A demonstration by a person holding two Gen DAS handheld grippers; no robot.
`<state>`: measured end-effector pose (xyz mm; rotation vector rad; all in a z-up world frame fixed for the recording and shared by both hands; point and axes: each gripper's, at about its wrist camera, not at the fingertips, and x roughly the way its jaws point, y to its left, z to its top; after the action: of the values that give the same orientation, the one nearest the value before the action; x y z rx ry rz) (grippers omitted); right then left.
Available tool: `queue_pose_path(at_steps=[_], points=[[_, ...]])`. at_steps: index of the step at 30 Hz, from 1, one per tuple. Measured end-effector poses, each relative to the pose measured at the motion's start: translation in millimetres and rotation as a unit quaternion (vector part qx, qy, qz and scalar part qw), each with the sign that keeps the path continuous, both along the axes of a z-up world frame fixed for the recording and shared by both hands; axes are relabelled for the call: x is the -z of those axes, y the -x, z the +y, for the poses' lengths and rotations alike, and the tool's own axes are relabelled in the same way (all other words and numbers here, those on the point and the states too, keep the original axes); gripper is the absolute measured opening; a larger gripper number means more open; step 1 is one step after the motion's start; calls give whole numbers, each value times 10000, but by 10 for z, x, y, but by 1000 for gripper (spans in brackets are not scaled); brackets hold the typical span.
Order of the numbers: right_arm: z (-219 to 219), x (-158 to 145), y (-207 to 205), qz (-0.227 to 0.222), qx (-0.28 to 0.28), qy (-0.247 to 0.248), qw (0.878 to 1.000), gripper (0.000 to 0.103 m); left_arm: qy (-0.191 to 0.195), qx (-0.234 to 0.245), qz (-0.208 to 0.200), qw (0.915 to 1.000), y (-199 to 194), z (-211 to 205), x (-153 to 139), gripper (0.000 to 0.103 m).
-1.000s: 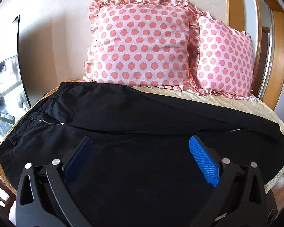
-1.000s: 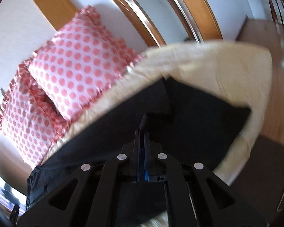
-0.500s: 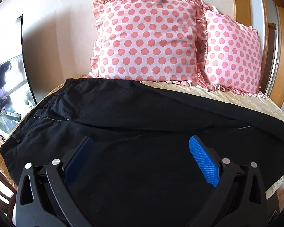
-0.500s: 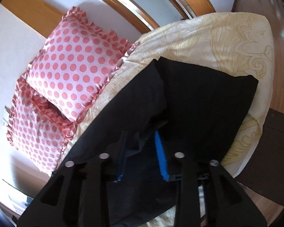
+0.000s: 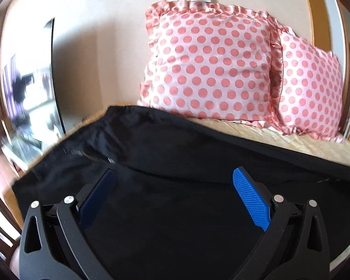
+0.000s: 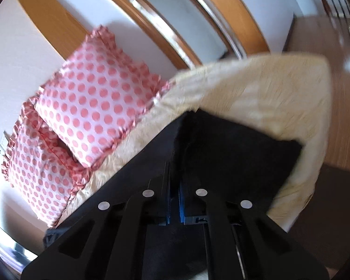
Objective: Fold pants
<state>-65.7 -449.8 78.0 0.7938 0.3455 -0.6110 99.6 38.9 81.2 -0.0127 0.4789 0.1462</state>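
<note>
Black pants (image 5: pixel 175 154) lie spread across the cream bed, waistband and zipper at the left, one leg folded over the other. My left gripper (image 5: pixel 175 186) is open, its blue pads (image 5: pixel 249 196) apart just above the cloth near the waist end. In the right wrist view the leg ends of the pants (image 6: pixel 233 154) reach toward the bed's right end. My right gripper (image 6: pixel 175 186) is shut on a raised fold of the black cloth between its blue pads.
Two pink polka-dot pillows (image 5: pixel 212 58) lean on the wall behind the pants, also in the right wrist view (image 6: pixel 93 107). The cream bed cover (image 6: pixel 268 86) ends near the wooden floor (image 6: pixel 338 70). A dark screen (image 5: pixel 35 88) stands at the left. Wooden door frames are at the right.
My right gripper opened half a second ago and has closed again on the pant cloth. My left gripper has shifted left toward the waistband, still open.
</note>
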Motion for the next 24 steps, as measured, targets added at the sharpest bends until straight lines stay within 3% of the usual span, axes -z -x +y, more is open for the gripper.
queue_pose_path(at_steps=[5,9,11,14,18,23,24], points=[[-24,166,75,378,92,-149,9991,5,-185,93,320,9993,-334,164,-147,101],[-49,282,57,428,130,-286,9986,5,304,399,590,9970,-875,426,-279,101],[-29,271,33,496,116,-177,9985,5,723,583,672,9934,-1177,565,-300,101],[-25,269,11,560,60,-79,9984,5,1721,422,1035,9787,-1828,859,-232,101],[-20,261,1,596,-9,-25,9982,5,2408,-156,1586,9574,-2540,1088,-15,100],[-14,234,-48,765,-70,105,9970,5,2935,-542,2217,9283,-3095,1263,294,67],[-17,234,-49,769,-79,105,9970,5,2998,-643,2341,9226,-3172,1291,355,64]])
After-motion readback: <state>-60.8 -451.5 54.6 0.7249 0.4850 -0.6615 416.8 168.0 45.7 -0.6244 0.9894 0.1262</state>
